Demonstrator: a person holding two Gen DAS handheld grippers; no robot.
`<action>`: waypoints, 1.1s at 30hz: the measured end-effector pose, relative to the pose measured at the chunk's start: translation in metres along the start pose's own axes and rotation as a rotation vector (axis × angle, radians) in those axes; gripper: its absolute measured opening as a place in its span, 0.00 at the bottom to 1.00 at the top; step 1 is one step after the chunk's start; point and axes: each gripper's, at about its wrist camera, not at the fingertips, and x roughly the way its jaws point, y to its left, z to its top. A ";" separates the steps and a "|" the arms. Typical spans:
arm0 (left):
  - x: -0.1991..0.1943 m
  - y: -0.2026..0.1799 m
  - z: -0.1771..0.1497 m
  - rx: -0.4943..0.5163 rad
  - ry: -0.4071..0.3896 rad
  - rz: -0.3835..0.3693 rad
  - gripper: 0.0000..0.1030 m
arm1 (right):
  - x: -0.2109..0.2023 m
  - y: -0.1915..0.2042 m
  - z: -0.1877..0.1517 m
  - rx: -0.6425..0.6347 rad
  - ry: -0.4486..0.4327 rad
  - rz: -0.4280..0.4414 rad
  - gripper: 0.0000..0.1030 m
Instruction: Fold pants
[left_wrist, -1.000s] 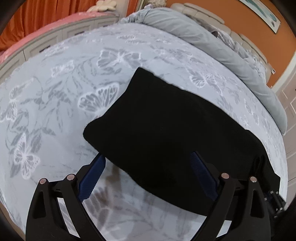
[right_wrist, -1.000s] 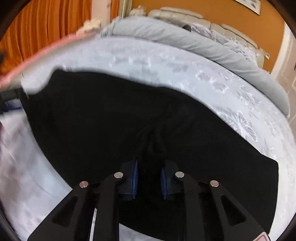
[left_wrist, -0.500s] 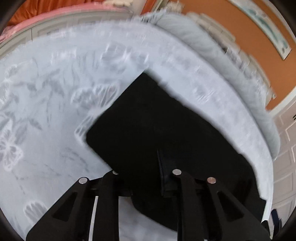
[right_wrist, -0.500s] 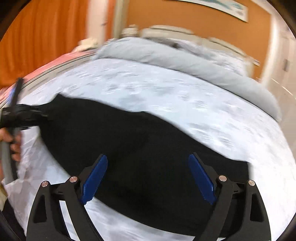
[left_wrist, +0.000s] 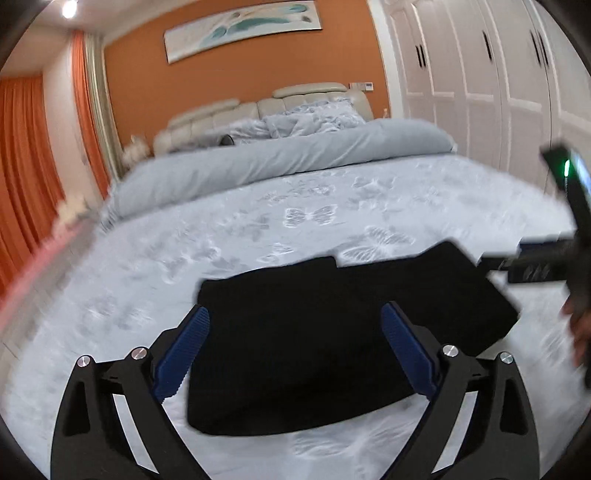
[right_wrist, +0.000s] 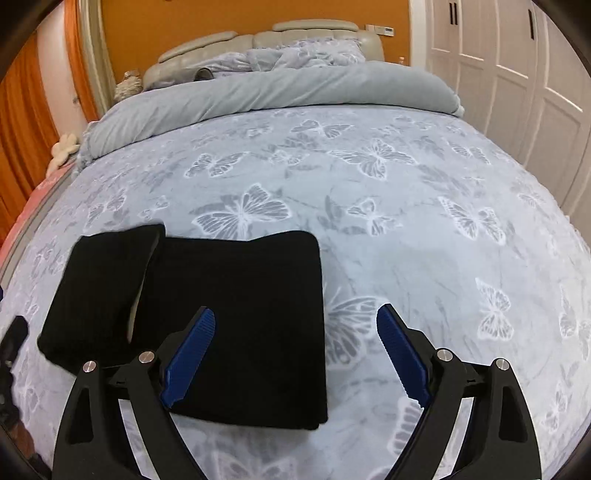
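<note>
L gripper (left_wrist: 295, 354) let go since 0.5 s ago, R gripper (right_wrist: 295, 358) too; both gaping, empty. Pants (right_wrist: 236, 314) lie folded on bed (right_wrist: 406, 221); fold prob. done.

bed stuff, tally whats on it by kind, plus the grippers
black pants: 1, folded
grey duvet, rolled back toward the headboard: 1
pillows: at least 1, bunched together so the count is unclear
grippers: 2, left gripper and right gripper, both open
total: 5 at least
</note>
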 end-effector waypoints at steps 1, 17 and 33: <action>-0.004 0.008 -0.003 -0.020 0.000 0.010 0.90 | 0.000 0.003 -0.002 -0.011 -0.001 0.016 0.84; 0.024 0.119 -0.025 -0.266 0.175 0.230 0.91 | 0.058 0.129 -0.009 -0.050 0.199 0.333 0.84; 0.021 0.145 -0.043 -0.265 0.216 0.280 0.91 | 0.073 0.161 -0.005 -0.029 0.167 0.336 0.21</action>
